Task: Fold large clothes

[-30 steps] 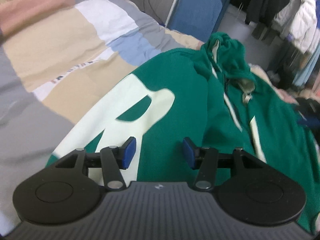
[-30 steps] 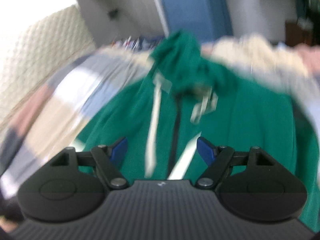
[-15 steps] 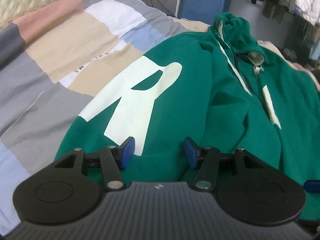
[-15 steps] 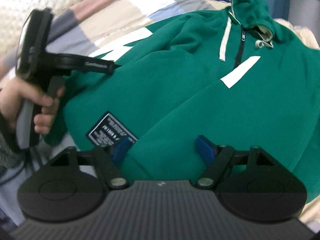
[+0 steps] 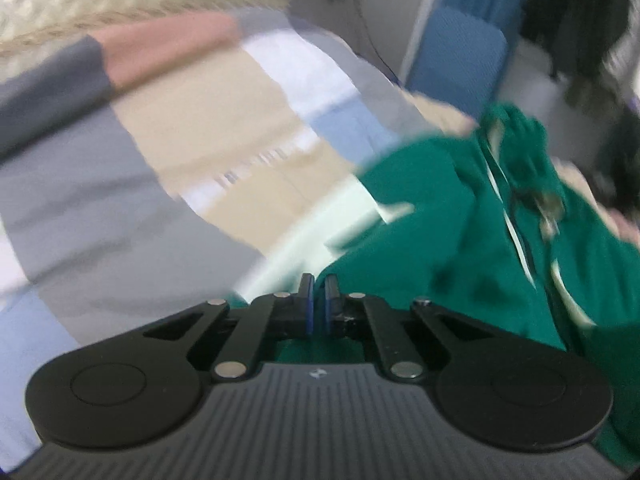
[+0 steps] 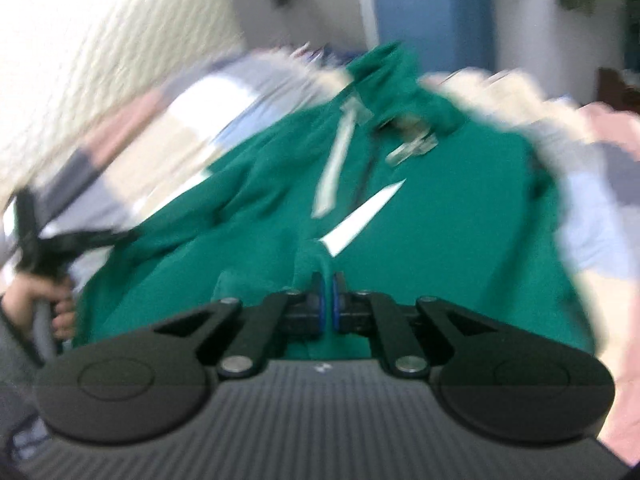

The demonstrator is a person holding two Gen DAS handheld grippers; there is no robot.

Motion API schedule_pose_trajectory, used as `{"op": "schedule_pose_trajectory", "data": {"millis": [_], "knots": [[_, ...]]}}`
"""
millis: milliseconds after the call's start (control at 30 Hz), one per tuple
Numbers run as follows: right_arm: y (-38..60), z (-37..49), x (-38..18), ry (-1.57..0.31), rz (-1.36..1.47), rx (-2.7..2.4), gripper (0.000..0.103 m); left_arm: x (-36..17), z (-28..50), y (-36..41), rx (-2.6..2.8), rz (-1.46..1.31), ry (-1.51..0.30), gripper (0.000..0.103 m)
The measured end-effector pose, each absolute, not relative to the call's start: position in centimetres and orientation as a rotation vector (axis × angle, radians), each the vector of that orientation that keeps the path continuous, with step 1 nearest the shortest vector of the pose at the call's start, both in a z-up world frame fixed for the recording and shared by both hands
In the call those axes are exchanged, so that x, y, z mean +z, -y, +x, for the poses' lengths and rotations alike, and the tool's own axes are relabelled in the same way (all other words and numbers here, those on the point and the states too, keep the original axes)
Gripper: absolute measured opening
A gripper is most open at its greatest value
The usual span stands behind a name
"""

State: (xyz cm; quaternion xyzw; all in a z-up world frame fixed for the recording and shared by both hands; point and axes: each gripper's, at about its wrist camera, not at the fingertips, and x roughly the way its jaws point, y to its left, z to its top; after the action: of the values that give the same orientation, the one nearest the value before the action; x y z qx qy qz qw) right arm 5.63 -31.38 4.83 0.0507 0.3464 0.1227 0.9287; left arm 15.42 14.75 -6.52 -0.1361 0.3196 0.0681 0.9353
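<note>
A green hoodie (image 6: 420, 216) lies spread on a bed, filling the middle of the right wrist view, hood toward the top of the frame, a white drawstring and a white stripe running down its front. In the left wrist view the same hoodie (image 5: 460, 264) fills the lower right, with part of a large pale letter at the centre that the right view does not show.

The right gripper (image 6: 328, 304) has just been closing and now pinches a raised fold of green cloth between its blue pads at the lower centre of its frame. The left gripper (image 5: 316, 304) has also just been closing; its pads stand nearly together at the hoodie's edge, green cloth lies just below them, but blur hides whether any cloth sits in the thin gap.

Only the right view shows the person's left hand (image 6: 44, 300) at the left edge, wrapped around the other tool's handle. Only the left view shows the patchwork blanket (image 5: 160, 152) clearly, with grey, beige, pink and pale blue blocks across the upper left, and a blue chair (image 5: 460, 56) at the upper right. Both frames are blurred.
</note>
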Motion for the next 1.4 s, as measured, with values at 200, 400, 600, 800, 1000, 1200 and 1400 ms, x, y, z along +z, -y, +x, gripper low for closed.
{"op": "schedule_pose_trajectory", "data": {"millis": [200,400,600,800,1000,1200,1400], "knots": [[43.1,10.7,9.2,-0.593,0.166,0.003,0.006,-4.3,18.6,-18.7,0.283,-0.222,-0.546,0.005],[53.3,15.9,10.1,-0.557,0.247,-0.208,0.006,-4.1,22.6,-21.5,0.407,-0.155,-0.522,0.005],[61.1,20.1,8.7,-0.437,0.222,-0.421,0.003,-5.5,27.4,-24.5,0.523,-0.160,-0.538,0.005],[65.8,23.3,0.8,-0.532,0.298,-0.499,0.003,-9.7,31.5,-25.2,0.575,-0.126,-0.667,0.006],[64.1,21.9,-6.5,-0.597,0.459,-0.408,0.006,-11.7,33.9,-24.8,0.600,-0.073,-0.725,0.008],[60.5,17.4,-5.9,-0.571,0.579,-0.300,0.036,-11.0,33.8,-23.8,0.585,-0.059,-0.712,0.042],[58.0,12.1,-4.8,-0.563,0.736,-0.197,0.049,-7.3,29.8,-21.9,0.493,-0.150,-0.567,0.057]]}}
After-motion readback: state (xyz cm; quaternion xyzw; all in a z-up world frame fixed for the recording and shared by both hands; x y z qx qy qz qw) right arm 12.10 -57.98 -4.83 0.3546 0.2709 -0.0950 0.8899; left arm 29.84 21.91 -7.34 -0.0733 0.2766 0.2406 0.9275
